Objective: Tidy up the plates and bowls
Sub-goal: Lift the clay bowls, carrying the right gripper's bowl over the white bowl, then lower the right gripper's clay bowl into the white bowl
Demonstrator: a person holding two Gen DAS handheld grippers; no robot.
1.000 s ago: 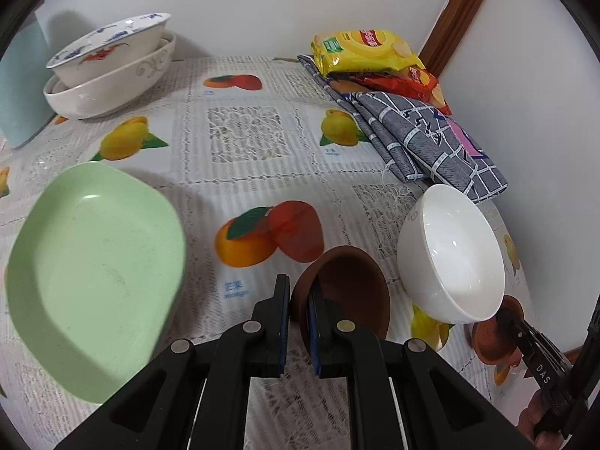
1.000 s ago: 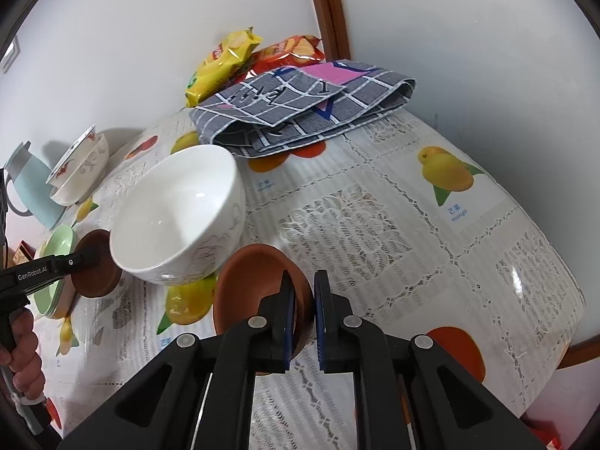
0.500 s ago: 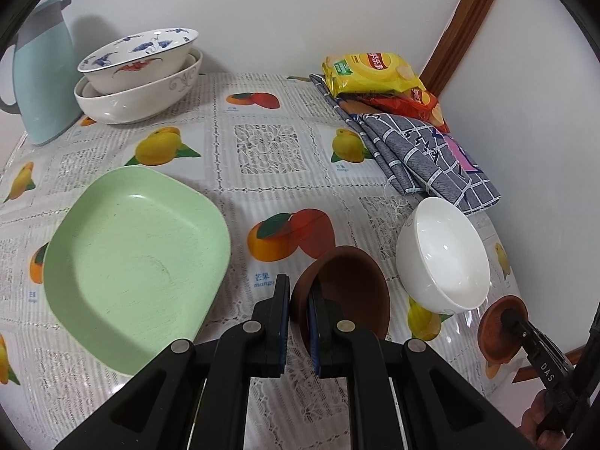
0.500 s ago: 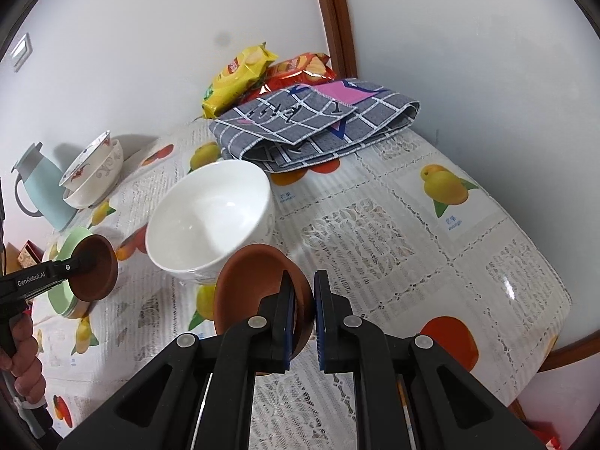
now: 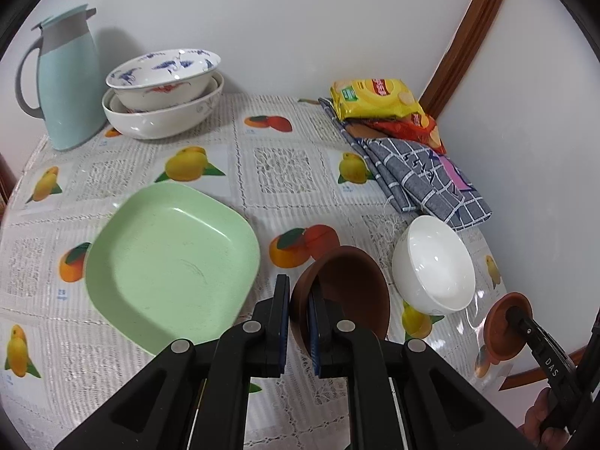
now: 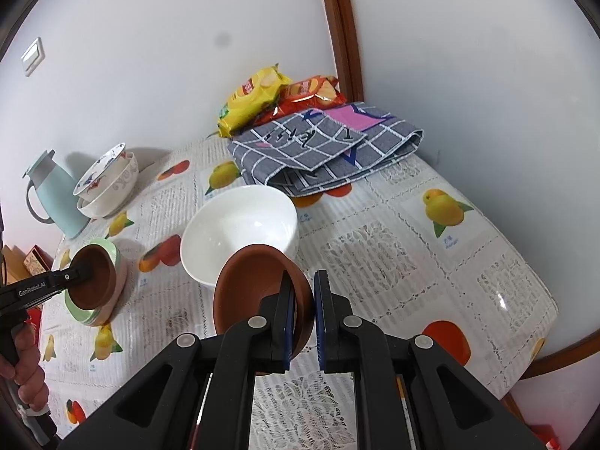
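Left gripper (image 5: 299, 332) clamped on brown bowl (image 5: 343, 288) | right gripper (image 6: 302, 318) clamped on brown saucer (image 6: 258, 288) | both to be kept level, lowered gently when stacked near white bowl (image 5: 433, 264).

A domestic dining corner was shown, not a lab or shop. A table (image 5: 262, 142) was seen covered with a lace-patterned plastic cloth printed with fruit, pushed against plain white walls trimmed with brown wood moulding (image 6: 345, 37). Household crockery was laid out on it: stacked porcelain bowls (image 5: 161, 93) and a green plate (image 5: 168, 262). A pale blue thermos jug (image 5: 67, 86) was stood near the wall, and snack packets (image 5: 375, 101) were left beside a folded checked cloth (image 5: 423, 172). A wall switch (image 6: 33, 56) was also visible.
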